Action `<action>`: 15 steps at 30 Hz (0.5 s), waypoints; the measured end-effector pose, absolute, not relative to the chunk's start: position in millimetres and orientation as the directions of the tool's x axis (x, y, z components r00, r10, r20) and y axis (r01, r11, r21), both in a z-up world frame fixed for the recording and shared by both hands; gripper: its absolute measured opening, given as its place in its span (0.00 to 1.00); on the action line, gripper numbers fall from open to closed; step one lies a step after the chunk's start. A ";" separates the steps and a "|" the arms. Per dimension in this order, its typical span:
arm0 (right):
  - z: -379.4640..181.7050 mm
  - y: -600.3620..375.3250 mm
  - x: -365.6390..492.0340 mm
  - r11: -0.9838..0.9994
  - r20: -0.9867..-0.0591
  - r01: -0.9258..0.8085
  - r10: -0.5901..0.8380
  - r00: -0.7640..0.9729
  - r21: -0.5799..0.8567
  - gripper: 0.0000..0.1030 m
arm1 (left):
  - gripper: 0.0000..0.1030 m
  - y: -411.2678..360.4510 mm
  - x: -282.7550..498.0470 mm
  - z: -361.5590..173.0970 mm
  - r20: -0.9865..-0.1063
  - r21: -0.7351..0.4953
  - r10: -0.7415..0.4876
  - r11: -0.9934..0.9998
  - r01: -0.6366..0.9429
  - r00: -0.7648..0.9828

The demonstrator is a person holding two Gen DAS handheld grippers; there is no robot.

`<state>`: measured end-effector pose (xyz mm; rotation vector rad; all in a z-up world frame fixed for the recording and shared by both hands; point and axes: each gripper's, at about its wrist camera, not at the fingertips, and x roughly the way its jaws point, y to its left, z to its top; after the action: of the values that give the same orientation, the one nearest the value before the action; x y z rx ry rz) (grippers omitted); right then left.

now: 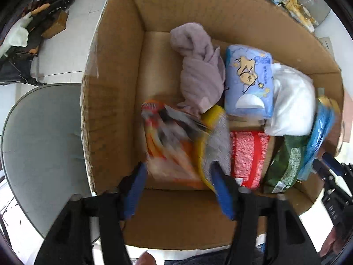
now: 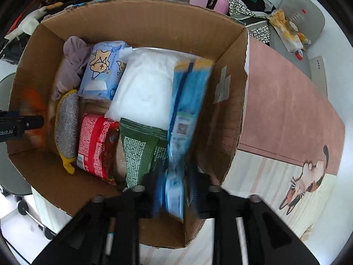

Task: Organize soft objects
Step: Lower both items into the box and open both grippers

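We hang both claws over the cardboard box point(image 2: 136, 24). The right claw point(image 2: 176, 190) stands apart around the blue packet point(image 2: 187, 101), whose long axis runs up the frame. The left claw point(image 1: 178, 185), also apart, straddles the blurred orange packet point(image 1: 167, 145), lower centre.

- At nine o'clock in the right wrist view, white letters reading "obot.AI" stand on the black body of the left hand-held gripper point(image 2: 21, 124).
- The print on the red pack point(image 2: 94, 145), green pack point(image 2: 141, 152) and blue pack point(image 2: 183, 128) is too blurred to read.
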<state>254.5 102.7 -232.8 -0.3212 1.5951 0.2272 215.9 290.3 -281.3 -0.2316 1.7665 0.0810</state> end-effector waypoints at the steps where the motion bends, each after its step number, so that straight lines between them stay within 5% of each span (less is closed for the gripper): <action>1: -232.1 102.1 254.9 0.943 -0.998 -0.331 -0.057 -0.034 -0.042 0.48 | 0.79 290.6 216.4 -278.7 -0.976 -0.077 -0.115 0.976 -0.202 -0.183; 4: -224.7 101.0 256.1 0.952 -0.999 -0.305 -0.032 -0.026 -0.022 0.70 | 0.80 288.7 216.4 -268.9 -0.981 -0.071 -0.103 0.980 -0.187 -0.163; 9: -216.6 97.0 255.3 0.966 -1.000 -0.258 0.004 -0.027 0.010 0.86 | 0.80 282.5 210.9 -249.5 -0.991 -0.048 -0.069 0.983 -0.176 -0.116; 13: -212.0 96.8 247.8 0.974 -0.999 -0.225 0.033 -0.026 0.038 0.89 | 0.80 273.2 203.0 -232.1 -0.999 0.001 -0.007 0.985 -0.171 -0.047; 15: -208.9 99.6 242.9 0.976 -0.999 -0.212 0.042 -0.017 0.045 1.00 | 0.81 270.2 198.4 -230.3 -1.000 0.022 0.019 0.984 -0.174 -0.024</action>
<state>242.9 99.6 -208.9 -0.1337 1.5769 0.2022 198.4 270.2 -230.3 -0.1219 1.5889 0.1544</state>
